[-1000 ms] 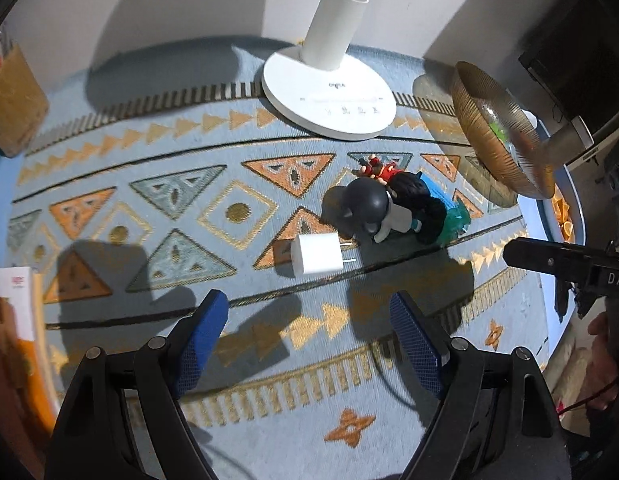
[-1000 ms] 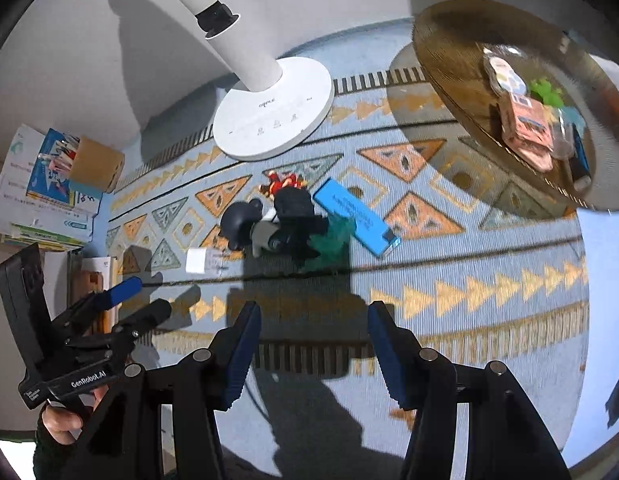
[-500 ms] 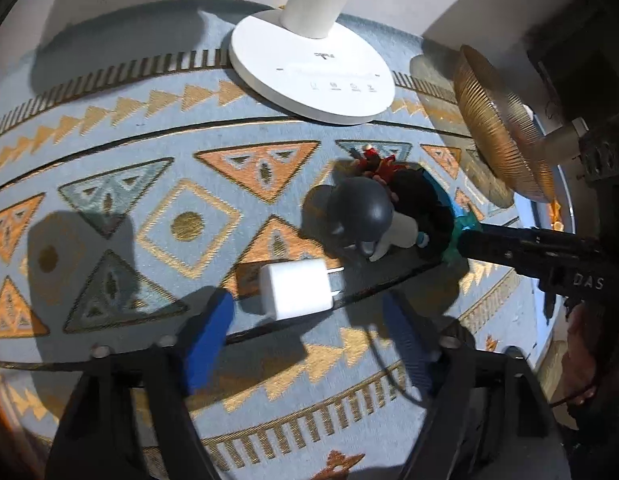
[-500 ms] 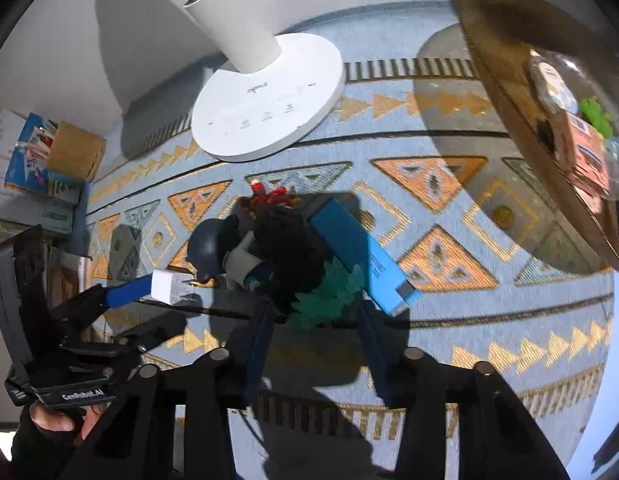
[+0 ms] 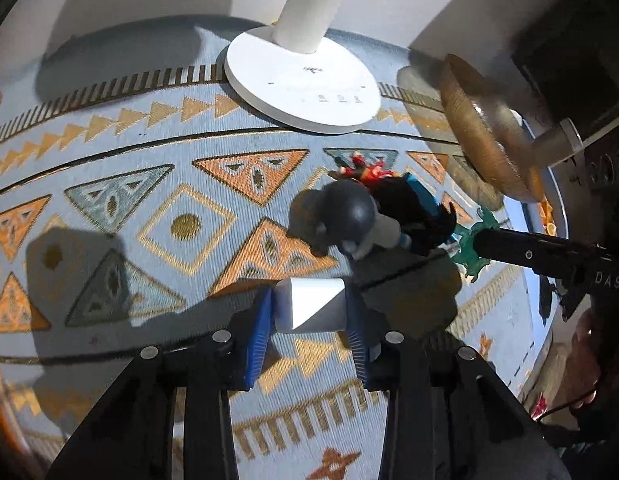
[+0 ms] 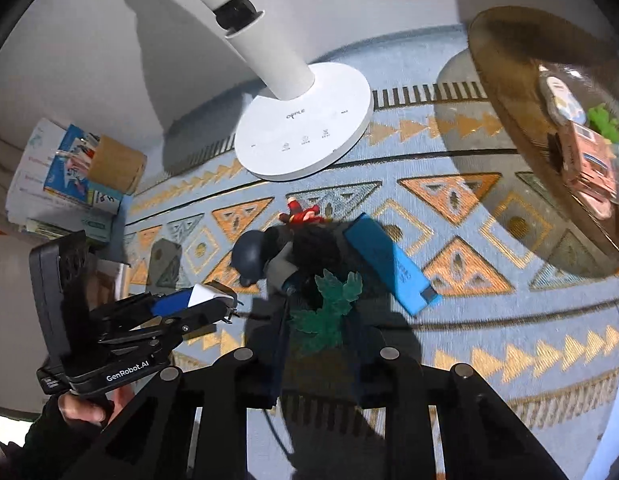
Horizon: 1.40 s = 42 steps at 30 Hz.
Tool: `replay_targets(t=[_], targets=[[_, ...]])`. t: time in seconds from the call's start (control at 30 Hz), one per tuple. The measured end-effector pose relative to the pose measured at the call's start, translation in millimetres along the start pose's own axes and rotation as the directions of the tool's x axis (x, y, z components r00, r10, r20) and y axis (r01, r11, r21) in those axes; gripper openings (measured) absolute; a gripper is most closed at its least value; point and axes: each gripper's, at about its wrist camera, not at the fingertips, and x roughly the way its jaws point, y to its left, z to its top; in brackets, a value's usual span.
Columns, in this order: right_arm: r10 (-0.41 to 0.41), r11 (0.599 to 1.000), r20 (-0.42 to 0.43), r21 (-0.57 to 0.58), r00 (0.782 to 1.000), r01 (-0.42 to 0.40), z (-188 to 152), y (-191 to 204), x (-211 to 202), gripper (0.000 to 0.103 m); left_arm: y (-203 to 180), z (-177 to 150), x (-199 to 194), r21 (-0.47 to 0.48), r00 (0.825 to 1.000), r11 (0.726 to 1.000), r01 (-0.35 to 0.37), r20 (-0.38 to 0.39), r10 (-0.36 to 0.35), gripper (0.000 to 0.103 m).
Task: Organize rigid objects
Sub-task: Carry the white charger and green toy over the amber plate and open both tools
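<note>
Left gripper (image 5: 309, 312) clamped on the white charger (image 5: 311, 309), blue pads touching both its sides, just near of the dark round-headed figurine (image 5: 349, 216) on the patterned desk (image 5: 149, 184). Right gripper (image 6: 319, 322) straddling the green plastic toy (image 6: 325, 312), jaws close at either side; hard to tell through blur and shadow whether actually gripping.

Risks: smooth charger sliding out of the pads on lifting, since held near their tips. Green toy's thin spiky edges giving a poor hold, or catching the black figure (image 6: 313, 248) and blue case (image 6: 389, 268) touching it and dragging them along.

Against 1 s ago: both sets of jaws then wide open and well back; now lowered over their targets and drawn in. Charger apparently unmoved.
</note>
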Motion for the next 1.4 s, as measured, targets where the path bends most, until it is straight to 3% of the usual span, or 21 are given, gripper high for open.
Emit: replay_targets(t=[0.17, 0.33, 0.53, 0.57, 0.63, 0.67, 0.83, 1.0, 1.23, 1.4], targets=[[-0.079, 0.995, -0.014, 0.057, 0.997, 0.079, -24, -16, -16, 0.025, -5, -7, -13, 0.004, 1.000, 1.000, 0.023, 0.020, -0.023, 0.032], [0.061, 0.987, -0.035, 0.153, 0.998, -0.055, -51, -42, -17, 0.025, -26, -14, -16, 0.071, 0.999, 0.997, 0.039, 0.015, -0.040, 0.032], [-0.064, 0.963, -0.034, 0.259, 0.997, 0.070, -96, -90, -19, 0.025, -45, -24, -13, 0.127, 0.999, 0.991, 0.051, -0.006, -0.050, 0.032], [-0.070, 0.958, -0.024, 0.277, 0.997, 0.074, -101, -96, -25, 0.027, -46, -25, -12, 0.129, 0.999, 0.990, 0.052, -0.009, -0.051, 0.032], [-0.094, 0.947, -0.017, 0.306, 0.995, 0.094, -108, -105, -34, 0.043, -47, -28, -10, 0.124, 0.998, 0.991, 0.057, -0.020, -0.055, 0.032], [-0.123, 0.941, -0.019, 0.314, 0.992, 0.123, -112, -108, -39, 0.047, -48, -30, -9, 0.123, 0.998, 0.991, 0.057, -0.023, -0.055, 0.032], [-0.130, 0.938, -0.007, 0.324, 0.992, 0.125, -118, -106, -50, 0.049, -60, -34, -10, 0.158, 0.998, 0.986, 0.059, -0.028, -0.056, 0.032], [-0.147, 0.945, -0.052, 0.286, 0.988, 0.155, -128, -92, -34, 0.054, -67, -38, -10, 0.187, 0.998, 0.981, 0.052, -0.034, -0.047, 0.032], [-0.227, 0.940, -0.007, 0.259, 0.974, 0.221, -109, -81, -16, 0.056, -65, -50, -12, 0.183, 0.999, 0.983, 0.028, -0.048, -0.019, 0.032], [-0.307, 0.935, 0.012, 0.191, 0.952, 0.299, -103, -73, -11, 0.046, -60, -54, -16, 0.146, 0.999, 0.989, 0.018, -0.036, -0.013, 0.032]])
